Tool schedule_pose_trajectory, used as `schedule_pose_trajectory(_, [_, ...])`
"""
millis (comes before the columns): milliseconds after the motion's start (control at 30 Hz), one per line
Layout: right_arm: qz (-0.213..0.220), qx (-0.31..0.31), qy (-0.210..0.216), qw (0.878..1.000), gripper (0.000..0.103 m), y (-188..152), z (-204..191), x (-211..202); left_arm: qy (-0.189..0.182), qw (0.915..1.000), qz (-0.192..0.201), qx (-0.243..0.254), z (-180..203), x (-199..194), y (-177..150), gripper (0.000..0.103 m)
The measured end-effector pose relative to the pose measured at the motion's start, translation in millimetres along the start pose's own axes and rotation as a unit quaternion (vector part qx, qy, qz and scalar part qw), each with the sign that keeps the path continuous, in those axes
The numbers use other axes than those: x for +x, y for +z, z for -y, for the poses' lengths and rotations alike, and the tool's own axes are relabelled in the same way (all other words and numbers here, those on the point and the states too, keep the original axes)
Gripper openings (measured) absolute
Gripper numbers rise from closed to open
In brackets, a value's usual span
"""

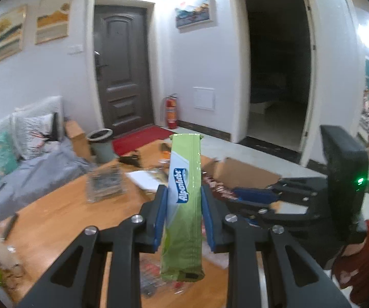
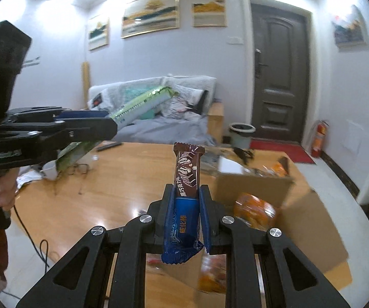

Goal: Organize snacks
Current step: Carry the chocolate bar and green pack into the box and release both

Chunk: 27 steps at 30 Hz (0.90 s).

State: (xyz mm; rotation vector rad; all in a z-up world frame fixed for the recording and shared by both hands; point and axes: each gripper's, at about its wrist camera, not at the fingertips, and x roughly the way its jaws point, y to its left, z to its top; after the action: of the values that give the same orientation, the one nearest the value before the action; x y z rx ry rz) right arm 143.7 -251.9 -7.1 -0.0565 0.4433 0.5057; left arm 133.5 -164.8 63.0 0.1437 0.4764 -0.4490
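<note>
Green-wrapped candy stick [image 1: 184, 200] stands clamped in the left gripper [image 1: 184, 213] while the right gripper [image 2: 185, 215] pinches a brown-and-blue wafer bar [image 2: 185, 197], both fingers clenched mid-wrapper, aloft over the desk [image 2: 122, 179], probably bound for the cardboard box [image 2: 299, 218].

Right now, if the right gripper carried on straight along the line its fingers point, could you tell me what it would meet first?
Probably the wooden table, beyond the tip of the chocolate wafer bar that the right gripper holds. The cardboard box sits slightly right of that line, though depth is unclear.
</note>
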Motion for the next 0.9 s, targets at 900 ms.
schedule_pose_trajectory(900, [-0.093, 0.096, -0.032, 0.99, 0.036, -48.5, 110.9, 43.0, -0.02, 0.9902, -0.138, 0.006, 44.5, 141.7, 1.4, 0.044])
